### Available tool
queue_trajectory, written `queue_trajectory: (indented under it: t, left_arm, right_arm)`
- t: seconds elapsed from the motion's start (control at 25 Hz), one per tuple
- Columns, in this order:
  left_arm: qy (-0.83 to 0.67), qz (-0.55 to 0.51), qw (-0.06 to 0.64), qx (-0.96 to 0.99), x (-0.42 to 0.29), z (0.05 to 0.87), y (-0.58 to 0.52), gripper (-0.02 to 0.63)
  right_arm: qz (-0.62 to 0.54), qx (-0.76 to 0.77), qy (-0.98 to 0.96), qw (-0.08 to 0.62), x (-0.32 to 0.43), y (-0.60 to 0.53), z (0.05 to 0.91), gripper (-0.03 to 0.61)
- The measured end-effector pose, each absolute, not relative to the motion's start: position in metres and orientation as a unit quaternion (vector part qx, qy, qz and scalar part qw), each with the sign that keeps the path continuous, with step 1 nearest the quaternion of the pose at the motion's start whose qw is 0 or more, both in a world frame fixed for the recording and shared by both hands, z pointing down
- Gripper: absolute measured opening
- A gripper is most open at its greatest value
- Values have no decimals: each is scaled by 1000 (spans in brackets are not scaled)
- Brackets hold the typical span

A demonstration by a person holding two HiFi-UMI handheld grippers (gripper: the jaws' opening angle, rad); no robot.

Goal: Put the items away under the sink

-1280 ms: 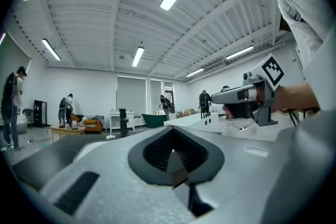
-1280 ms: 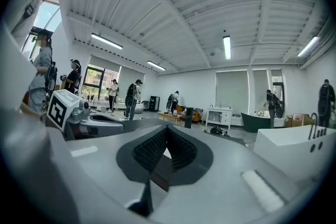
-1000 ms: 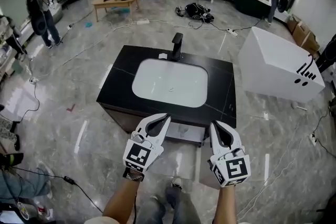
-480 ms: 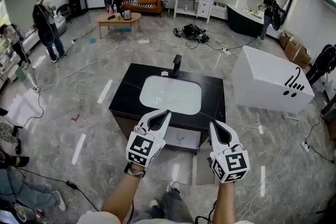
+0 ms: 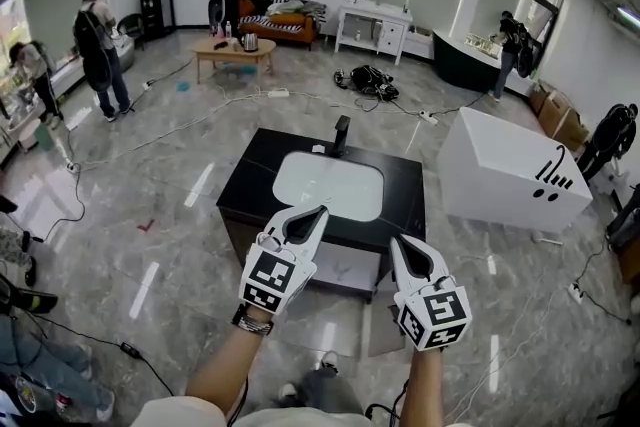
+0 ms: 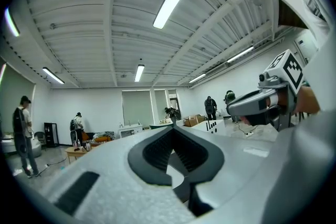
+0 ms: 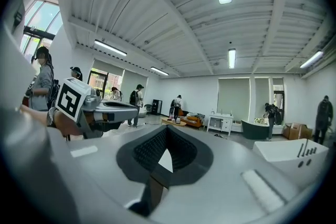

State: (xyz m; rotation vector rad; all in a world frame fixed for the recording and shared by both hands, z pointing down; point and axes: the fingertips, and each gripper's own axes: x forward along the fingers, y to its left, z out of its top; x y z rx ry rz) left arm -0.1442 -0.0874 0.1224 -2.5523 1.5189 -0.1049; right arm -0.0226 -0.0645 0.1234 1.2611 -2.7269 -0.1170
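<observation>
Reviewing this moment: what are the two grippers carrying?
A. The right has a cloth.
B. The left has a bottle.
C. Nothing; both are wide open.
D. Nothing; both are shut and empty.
D: the left gripper and the right gripper each show jaws closed together with nothing between them, in front of the black vanity.

White left gripper (image 5: 320,211) and right gripper (image 5: 393,240) with black ribbed jaw linings, black-and-white marker cubes (image 5: 271,277), beaded wristband (image 5: 250,323) on left wrist, pale sleeve (image 5: 180,412), grey trousers (image 5: 315,385).

The black-topped sink vanity (image 5: 402,203) with white basin (image 5: 330,187) and black faucet (image 5: 341,133) stands mid-floor.
</observation>
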Motion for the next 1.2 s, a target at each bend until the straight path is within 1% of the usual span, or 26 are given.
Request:
queue_trajectory:
  t: [0.12, 0.28, 0.48, 0.64, 1.2]
  left_arm:
    - [507, -32, 97, -856, -143, 113, -75, 5]
    - [513, -18, 106, -851, -146, 95, -54, 5]
    - [513, -24, 112, -851, -142, 84, -29, 5]
    - [507, -31, 118, -853, -136, 85, -16, 5]
    - [510, -35, 105, -853, -130, 96, -11, 5]
  right_arm:
    - [-34, 413, -908, 54, -26, -54, 115, 6]
    - [-48, 412, -909, 48, -29, -35, 97, 6]
    - [-63, 412, -908, 47, -30, -13, 87, 6]
    - [-71, 412, -906, 63, -30, -2, 94, 5]
    - [-67, 417, -904, 64, -18, 0, 94, 5]
